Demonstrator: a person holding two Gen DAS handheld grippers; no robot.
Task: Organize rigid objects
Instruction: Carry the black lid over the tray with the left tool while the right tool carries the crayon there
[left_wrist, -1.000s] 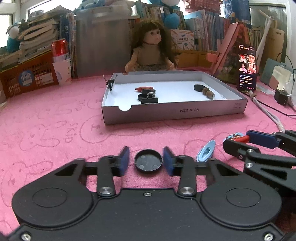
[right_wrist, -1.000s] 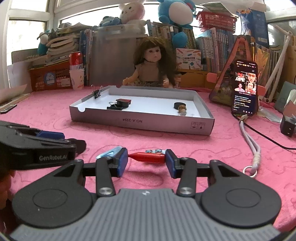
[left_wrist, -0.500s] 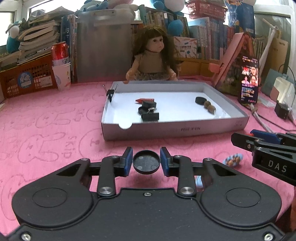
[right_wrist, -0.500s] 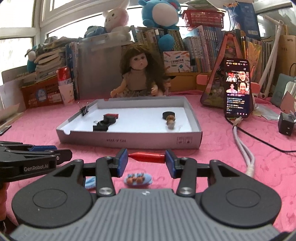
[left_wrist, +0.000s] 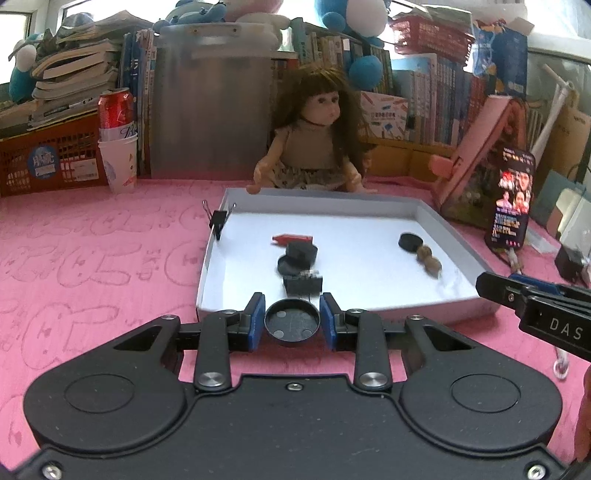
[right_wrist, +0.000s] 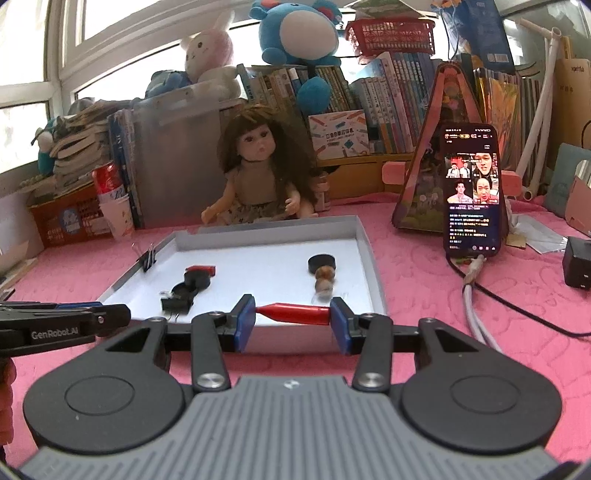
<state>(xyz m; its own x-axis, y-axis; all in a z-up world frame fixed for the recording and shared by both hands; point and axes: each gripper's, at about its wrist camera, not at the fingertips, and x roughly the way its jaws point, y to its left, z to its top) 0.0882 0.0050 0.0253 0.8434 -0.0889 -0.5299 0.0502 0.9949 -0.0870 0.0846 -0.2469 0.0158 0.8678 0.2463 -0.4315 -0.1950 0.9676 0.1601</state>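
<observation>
My left gripper (left_wrist: 292, 322) is shut on a black round cap (left_wrist: 291, 323) and holds it in the air at the near edge of the shallow white box (left_wrist: 369, 310). My right gripper (right_wrist: 292, 320) is shut on a red clip (right_wrist: 293, 313), held crosswise above the box's near wall (right_wrist: 295, 334). Inside the box lie a red clip (left_wrist: 292, 239), black caps and a binder clip (left_wrist: 300, 266), a black disc (left_wrist: 410, 242) and brown beads (left_wrist: 428, 260). A binder clip (left_wrist: 218, 221) grips the box's left wall.
A doll (left_wrist: 317, 136) sits behind the box. A lit phone (right_wrist: 472, 192) with a cable leans at the right. A red can in a paper cup (left_wrist: 116, 140), an orange basket (left_wrist: 48, 155), a grey bin and books line the back. The cloth is pink.
Both grippers have lifted off the cloth with their objects and moved forward to the box's near edge. The blue hair clips on the cloth have dropped out of sight.
</observation>
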